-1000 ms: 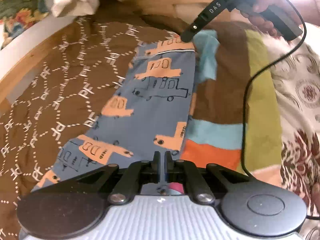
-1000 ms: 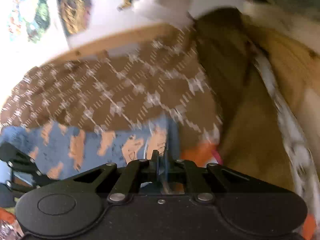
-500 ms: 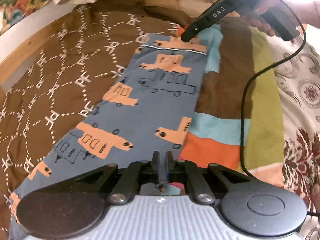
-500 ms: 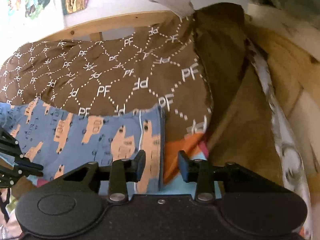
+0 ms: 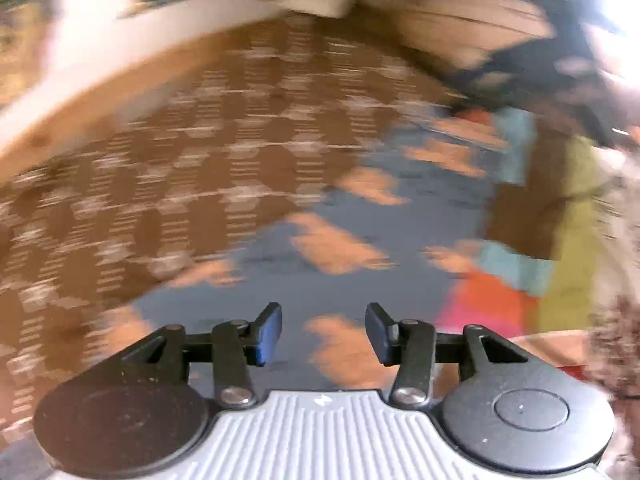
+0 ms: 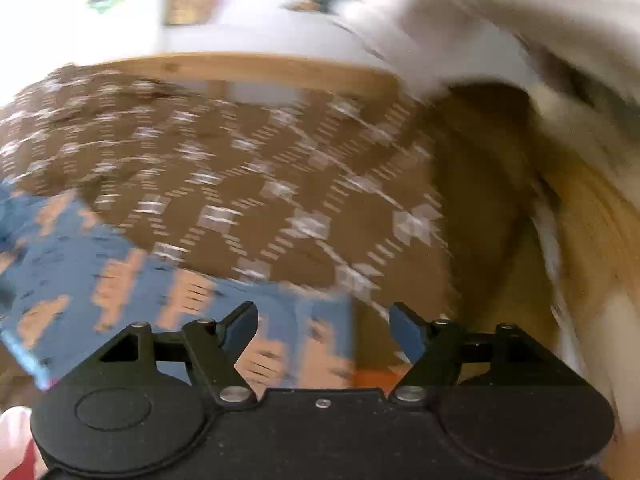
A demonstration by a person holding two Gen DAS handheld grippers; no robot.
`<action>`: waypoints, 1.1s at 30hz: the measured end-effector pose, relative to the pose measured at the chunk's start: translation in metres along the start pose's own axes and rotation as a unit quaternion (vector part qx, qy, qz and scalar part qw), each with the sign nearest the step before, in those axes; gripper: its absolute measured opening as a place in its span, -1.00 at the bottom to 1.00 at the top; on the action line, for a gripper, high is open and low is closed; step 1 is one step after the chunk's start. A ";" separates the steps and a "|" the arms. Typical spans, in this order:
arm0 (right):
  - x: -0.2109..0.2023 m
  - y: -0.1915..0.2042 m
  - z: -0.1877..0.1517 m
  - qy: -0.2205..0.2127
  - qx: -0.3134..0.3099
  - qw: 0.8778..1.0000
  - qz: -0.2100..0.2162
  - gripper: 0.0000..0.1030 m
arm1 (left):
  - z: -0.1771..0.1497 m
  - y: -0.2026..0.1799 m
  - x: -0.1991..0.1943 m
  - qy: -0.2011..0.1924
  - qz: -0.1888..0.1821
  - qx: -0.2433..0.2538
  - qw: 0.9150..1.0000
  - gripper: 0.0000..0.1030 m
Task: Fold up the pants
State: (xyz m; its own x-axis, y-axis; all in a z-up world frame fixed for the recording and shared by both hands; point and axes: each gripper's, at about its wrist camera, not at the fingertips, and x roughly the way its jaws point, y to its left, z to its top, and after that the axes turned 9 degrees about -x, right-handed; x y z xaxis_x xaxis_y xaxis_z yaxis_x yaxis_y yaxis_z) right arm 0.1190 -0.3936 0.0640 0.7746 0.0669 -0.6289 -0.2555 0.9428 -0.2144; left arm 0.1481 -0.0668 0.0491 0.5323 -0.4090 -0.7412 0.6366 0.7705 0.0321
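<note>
The blue pants [image 5: 360, 216] with orange vehicle prints lie flat in a long strip on the brown patterned blanket [image 5: 168, 184]. In the blurred left wrist view my left gripper [image 5: 323, 332] hovers over the near end of the pants, its jaws opening with nothing pinched between them. In the right wrist view the pants [image 6: 132, 280] stretch to the left, one end under my right gripper [image 6: 323, 328]. Its jaws are opening too, apart and clear of the cloth. The right gripper's body [image 5: 532, 60] shows as a dark blur at the far end.
A wooden bed frame [image 6: 256, 68] bounds the blanket at the back. White cloth [image 6: 432, 28] hangs over it at the upper right. A patchwork cover [image 5: 516, 280] in orange, teal and olive lies to the right of the pants, with floral bedding [image 5: 616, 320] beyond.
Both grippers went from shut on the pants' ends to open, letting go of the cloth. The left gripper shifted and both views have blurred with motion.
</note>
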 end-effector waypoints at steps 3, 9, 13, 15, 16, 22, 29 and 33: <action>0.006 0.024 0.017 -0.021 -0.032 0.997 0.073 0.52 | 0.005 0.050 -0.003 0.004 0.076 -0.033 0.997 0.05; 0.048 0.088 0.052 -0.035 -0.081 0.977 0.196 0.46 | 0.024 0.133 0.032 0.063 0.087 -0.098 0.989 0.03; 0.071 0.116 0.062 -0.027 -0.091 0.966 0.240 0.30 | 0.034 0.148 0.063 0.108 0.043 -0.112 0.987 -0.12; 0.078 0.125 0.062 -0.024 -0.091 0.964 0.249 0.24 | 0.037 0.150 0.072 0.117 0.041 -0.119 0.985 -0.56; 0.082 0.128 0.062 -0.020 -0.092 0.964 0.250 0.19 | 0.039 0.151 0.076 0.121 0.048 -0.127 0.983 -0.71; 0.101 0.136 0.056 0.002 -0.106 0.967 0.230 -0.12 | 0.045 0.150 0.075 0.097 0.099 -0.138 0.981 -1.00; 0.129 0.124 0.044 0.035 -0.063 0.982 0.177 -0.23 | 0.037 0.138 0.093 0.106 0.164 -0.121 0.973 -1.00; 0.090 0.118 0.038 0.002 -0.048 0.989 0.141 0.27 | 0.040 0.125 0.066 0.062 0.183 -0.117 0.974 -0.66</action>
State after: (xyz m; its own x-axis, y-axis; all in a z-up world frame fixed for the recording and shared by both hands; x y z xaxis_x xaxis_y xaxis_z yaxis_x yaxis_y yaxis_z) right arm 0.1812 -0.2641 0.0106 0.6624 0.3211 -0.6769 -0.5146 0.8516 -0.0995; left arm 0.2849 -0.0171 0.0314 0.6189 -0.0347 -0.7847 0.2647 0.9498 0.1667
